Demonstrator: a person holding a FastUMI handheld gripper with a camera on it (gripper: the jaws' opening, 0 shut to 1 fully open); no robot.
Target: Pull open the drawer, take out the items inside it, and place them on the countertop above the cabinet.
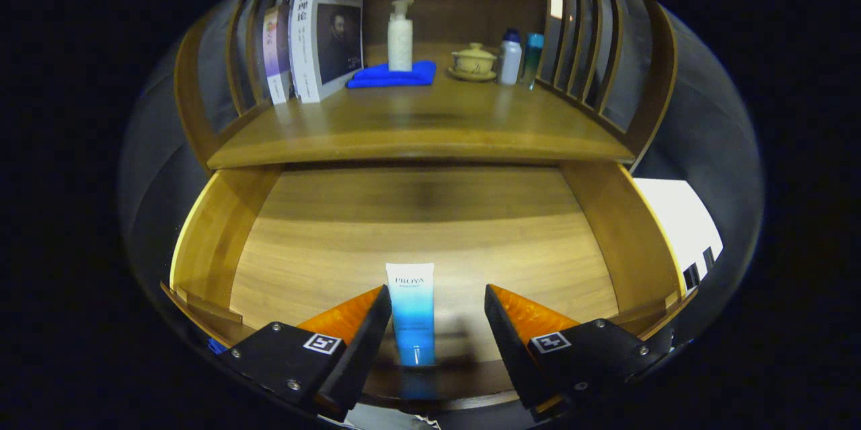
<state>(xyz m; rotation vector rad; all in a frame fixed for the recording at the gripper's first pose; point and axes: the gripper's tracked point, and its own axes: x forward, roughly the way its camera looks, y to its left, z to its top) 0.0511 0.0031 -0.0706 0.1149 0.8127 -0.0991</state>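
1. Drawer stands pulled out under the countertop; its wooden floor is lit and mostly bare.
2. Tube lies flat on the drawer floor near the front edge, about midway between the side walls, cap end toward the front wall.
3. Gripper hovers over the drawer's front edge, fingers spread wide. The tube sits between them, closer to the left finger; neither finger touches it as far as I can tell.
4. Countertop, rear left corner: books standing upright against the slatted side rail.
5. Rear centre: blue cloth folded flat, pump bottle upright on it.
6. Rear right: lidded cup on a saucer; just beside it a white bottle and a teal bottle, both upright, near the right rail.
7. Front half of the countertop carries nothing.
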